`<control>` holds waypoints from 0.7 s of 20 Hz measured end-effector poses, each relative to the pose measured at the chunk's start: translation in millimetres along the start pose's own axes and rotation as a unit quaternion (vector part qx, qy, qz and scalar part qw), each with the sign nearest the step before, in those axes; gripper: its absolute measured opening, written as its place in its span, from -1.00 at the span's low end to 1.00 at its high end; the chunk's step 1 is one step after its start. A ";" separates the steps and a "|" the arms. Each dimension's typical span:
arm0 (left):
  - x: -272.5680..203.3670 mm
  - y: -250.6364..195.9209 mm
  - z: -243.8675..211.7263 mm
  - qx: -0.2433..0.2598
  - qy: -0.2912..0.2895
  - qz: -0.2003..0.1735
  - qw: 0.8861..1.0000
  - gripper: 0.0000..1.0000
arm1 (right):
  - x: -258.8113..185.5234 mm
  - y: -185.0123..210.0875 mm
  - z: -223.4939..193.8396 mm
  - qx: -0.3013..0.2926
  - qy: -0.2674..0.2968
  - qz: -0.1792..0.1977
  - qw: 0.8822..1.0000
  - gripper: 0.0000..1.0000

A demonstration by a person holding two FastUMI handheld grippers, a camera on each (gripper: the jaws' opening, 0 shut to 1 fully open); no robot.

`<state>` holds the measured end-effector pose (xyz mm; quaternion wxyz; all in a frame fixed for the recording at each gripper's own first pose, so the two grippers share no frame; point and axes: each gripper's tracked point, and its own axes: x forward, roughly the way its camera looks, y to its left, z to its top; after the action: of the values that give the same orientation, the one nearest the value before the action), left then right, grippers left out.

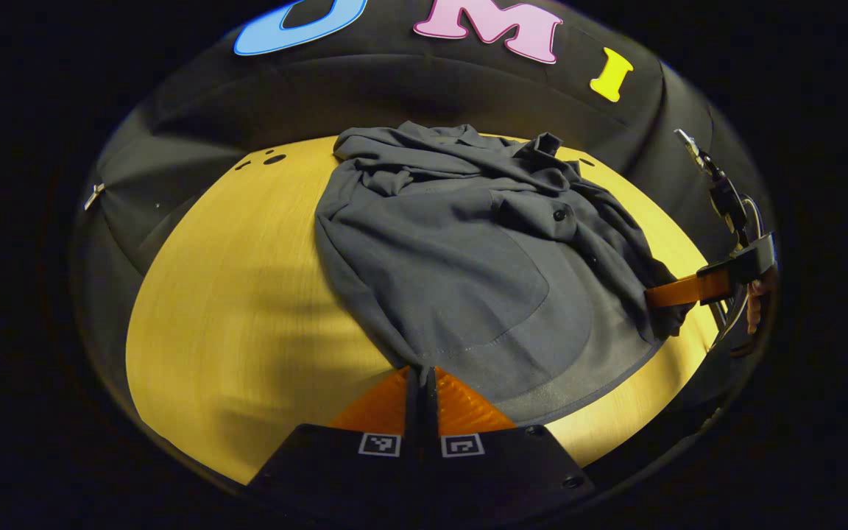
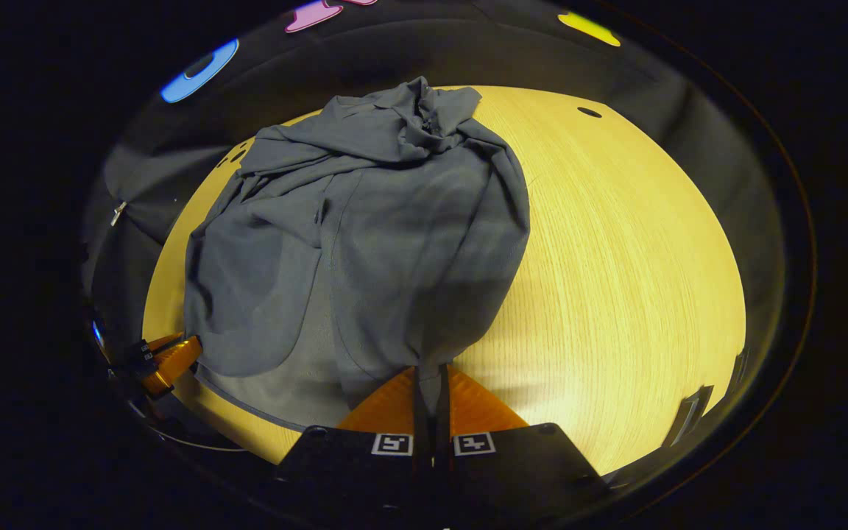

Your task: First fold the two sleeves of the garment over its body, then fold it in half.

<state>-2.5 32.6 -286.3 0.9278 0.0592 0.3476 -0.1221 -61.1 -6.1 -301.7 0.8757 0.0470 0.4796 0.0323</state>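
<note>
Garment on table, both jaws clamped.

left gripper view: low at near-left hem, facing booth wall, close | right gripper view: low at near-right hem, same facing, close | shared: garment on surface

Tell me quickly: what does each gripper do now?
Left gripper: closed on the shirt hem.
Right gripper: closed on the shirt's other edge.
</note>
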 end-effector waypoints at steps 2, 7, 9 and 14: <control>-1.7 2.1 1.7 -0.022 0.004 -0.001 1.000 -0.89 | -0.7 0.1 0.5 0.009 0.003 0.004 1.000 -0.71; -17.1 -3.3 23.1 -0.049 -0.005 0.002 0.999 -0.89 | -15.3 0.7 9.2 0.019 0.004 0.027 0.999 -0.89; -25.5 -8.3 38.4 -0.053 -0.017 0.000 0.998 -0.89 | -22.0 1.2 15.0 0.018 0.002 0.035 0.999 -0.89; -37.0 -13.7 72.6 -0.073 -0.036 0.000 0.997 -0.89 | -34.5 5.7 32.0 0.010 -0.004 0.054 0.999 -0.89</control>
<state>12.6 12.2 -207.8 0.9416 -0.0130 0.3218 -0.0986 -52.8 -5.6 -255.0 0.8741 0.0818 0.4731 0.0741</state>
